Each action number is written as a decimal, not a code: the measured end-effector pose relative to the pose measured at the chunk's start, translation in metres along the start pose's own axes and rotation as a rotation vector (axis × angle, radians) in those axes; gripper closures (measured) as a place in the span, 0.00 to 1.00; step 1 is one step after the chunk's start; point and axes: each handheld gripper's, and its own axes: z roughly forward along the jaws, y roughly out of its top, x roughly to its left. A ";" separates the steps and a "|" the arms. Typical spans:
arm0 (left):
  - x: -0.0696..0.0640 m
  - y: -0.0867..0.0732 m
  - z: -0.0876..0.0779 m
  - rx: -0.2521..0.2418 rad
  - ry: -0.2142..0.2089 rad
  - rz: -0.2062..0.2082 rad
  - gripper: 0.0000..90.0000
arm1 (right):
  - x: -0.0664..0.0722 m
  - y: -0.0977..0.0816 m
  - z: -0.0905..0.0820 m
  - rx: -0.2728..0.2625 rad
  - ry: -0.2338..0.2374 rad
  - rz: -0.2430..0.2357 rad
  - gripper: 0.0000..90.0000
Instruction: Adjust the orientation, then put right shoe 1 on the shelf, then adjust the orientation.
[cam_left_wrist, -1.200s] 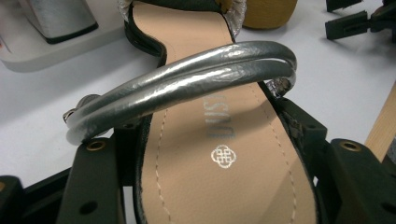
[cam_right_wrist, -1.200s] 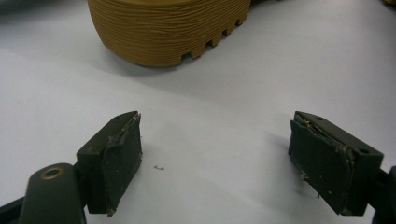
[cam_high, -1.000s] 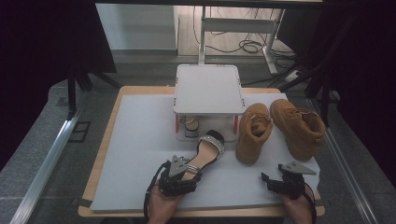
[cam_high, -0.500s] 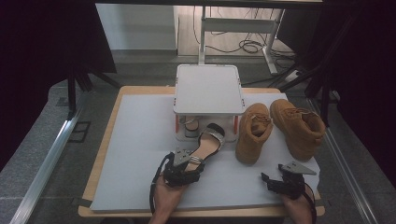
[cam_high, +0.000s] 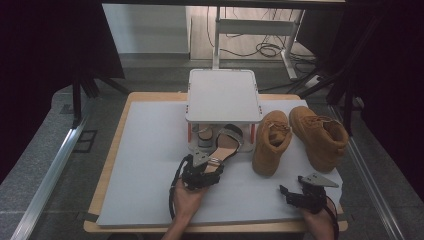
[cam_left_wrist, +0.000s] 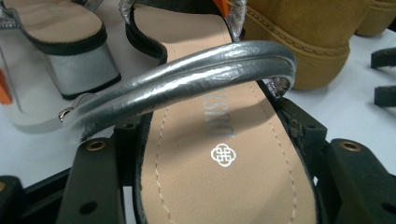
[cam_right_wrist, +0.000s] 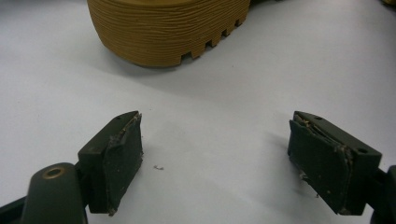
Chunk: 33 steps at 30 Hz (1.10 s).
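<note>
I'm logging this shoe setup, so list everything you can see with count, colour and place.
Silver-strapped tan-insole sandal: one, in the left gripper's jaws, toe toward the stand.
Second silver block-heel sandal: one, under the stand.
White two-tier shoe stand: one, at the mat's far edge.
Tan suede lace-up boots: two, right of the stand.
Pale grey mat: one, on the wooden table.
Left gripper: black, gripping the sandal.
Right gripper: black, open, near right.

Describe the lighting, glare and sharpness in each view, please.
High view: dim, soft, with black surroundings. Left gripper view: the sandal between the left tongs is sharp, with glare on its silver strap. Right gripper view: bright, even; soft shadows under the right tongs and the boot sole.
</note>
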 end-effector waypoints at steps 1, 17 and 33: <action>0.000 0.001 0.001 0.000 0.002 -0.001 0.43 | 0.000 0.000 0.000 0.000 0.000 0.000 0.20; -0.005 0.018 0.031 -0.010 0.037 -0.022 0.43 | 0.000 0.000 0.000 0.000 0.001 0.000 0.20; -0.002 0.029 0.060 -0.010 0.081 -0.066 0.43 | 0.000 0.000 0.000 -0.002 0.002 0.000 0.20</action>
